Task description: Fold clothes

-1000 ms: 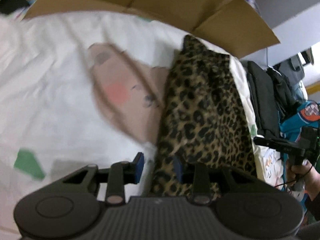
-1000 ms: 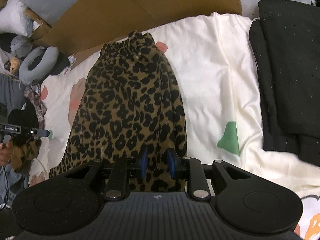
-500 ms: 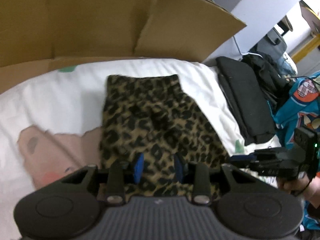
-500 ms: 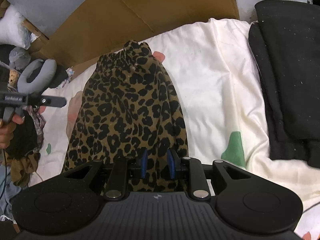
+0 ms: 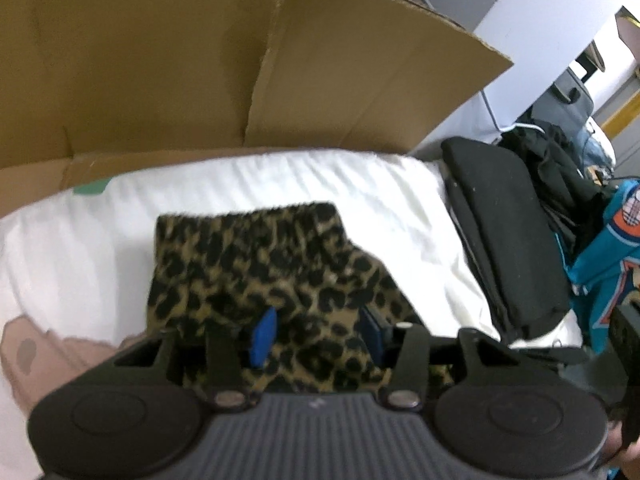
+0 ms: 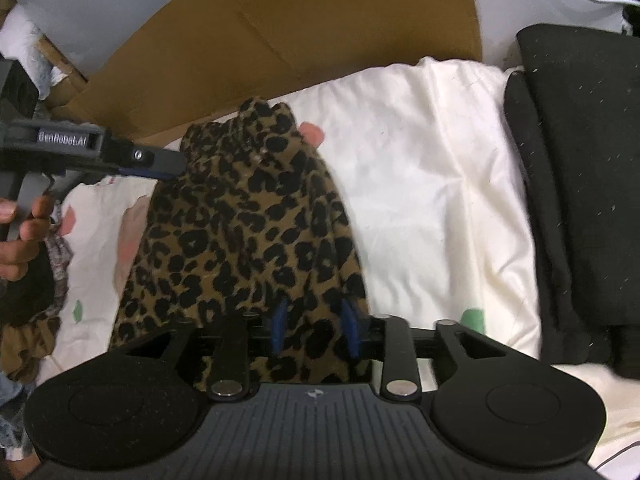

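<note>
Now the leopard-print garment (image 6: 244, 240) lies on the white bed cover (image 6: 420, 184), folded into a long narrow shape, with its gathered end away from the cameras. It looks partly folded, as a guess: the sides seem already brought in, and at least one more fold, end to end, is probably left. Its near end sits right under both grippers.

The right gripper (image 6: 314, 330) has just been opening its jaws. They stand partly apart with the near edge of the cloth between them, and the blue pads do not seem to press on it. The left gripper (image 5: 316, 332) has also just been opening, a bit wider, and it hangs over the near part of the cloth with nothing squeezed in it.

A second ago the left view showed the garment off to one side; now the garment is straight ahead and in the middle. In the right view the left gripper now reaches in beside the far end of the garment.

A brown cardboard sheet (image 5: 240, 60) stands behind the bed, and a folded black pile (image 6: 580, 180) lies beside the cover.
</note>
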`<state>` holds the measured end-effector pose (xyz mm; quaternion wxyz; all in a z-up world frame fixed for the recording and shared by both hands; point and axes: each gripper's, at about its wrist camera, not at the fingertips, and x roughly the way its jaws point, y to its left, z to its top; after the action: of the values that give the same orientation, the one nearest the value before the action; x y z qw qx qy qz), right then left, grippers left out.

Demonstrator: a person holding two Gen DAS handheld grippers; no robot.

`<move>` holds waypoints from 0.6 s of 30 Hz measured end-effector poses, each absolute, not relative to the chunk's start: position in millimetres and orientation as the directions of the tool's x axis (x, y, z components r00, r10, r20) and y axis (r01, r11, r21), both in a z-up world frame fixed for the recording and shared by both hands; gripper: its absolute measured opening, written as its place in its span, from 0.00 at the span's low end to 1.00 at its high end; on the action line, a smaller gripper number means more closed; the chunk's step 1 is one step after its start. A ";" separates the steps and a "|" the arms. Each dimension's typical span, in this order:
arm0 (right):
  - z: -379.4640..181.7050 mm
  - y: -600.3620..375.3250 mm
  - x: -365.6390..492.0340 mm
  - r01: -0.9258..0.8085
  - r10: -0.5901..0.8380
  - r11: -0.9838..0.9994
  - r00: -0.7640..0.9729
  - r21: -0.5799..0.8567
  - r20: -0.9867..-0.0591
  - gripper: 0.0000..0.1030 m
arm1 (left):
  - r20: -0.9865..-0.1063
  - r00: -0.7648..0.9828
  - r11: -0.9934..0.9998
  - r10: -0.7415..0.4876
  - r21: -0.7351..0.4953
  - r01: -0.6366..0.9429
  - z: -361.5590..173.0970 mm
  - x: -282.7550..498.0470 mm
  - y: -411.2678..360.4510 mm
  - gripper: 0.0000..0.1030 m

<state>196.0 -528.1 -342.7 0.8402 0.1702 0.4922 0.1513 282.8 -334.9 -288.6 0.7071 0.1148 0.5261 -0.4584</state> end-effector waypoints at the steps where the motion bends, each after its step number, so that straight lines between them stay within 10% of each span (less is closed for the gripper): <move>1: -343.5 -528.2 196.8 -0.088 0.424 0.896 0.470 0.436 -0.775 0.37 | -0.851 0.037 0.558 -0.524 -0.310 0.770 -289.7 283.9 -339.6 0.48; 10: -356.1 -522.6 205.2 -0.090 0.431 0.894 0.447 0.440 -0.784 0.36 | -0.858 0.060 0.580 -0.511 -0.292 0.760 -307.8 295.1 -371.6 0.44; 18: -359.5 -519.4 206.4 -0.096 0.434 0.893 0.442 0.440 -0.785 0.03 | -0.869 0.082 0.619 -0.488 -0.278 0.735 -321.7 304.0 -389.1 0.31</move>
<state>206.4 -519.4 -359.5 0.8324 0.1677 0.5036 0.1593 304.0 -389.1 -321.8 0.7265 0.1160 0.5307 -0.4209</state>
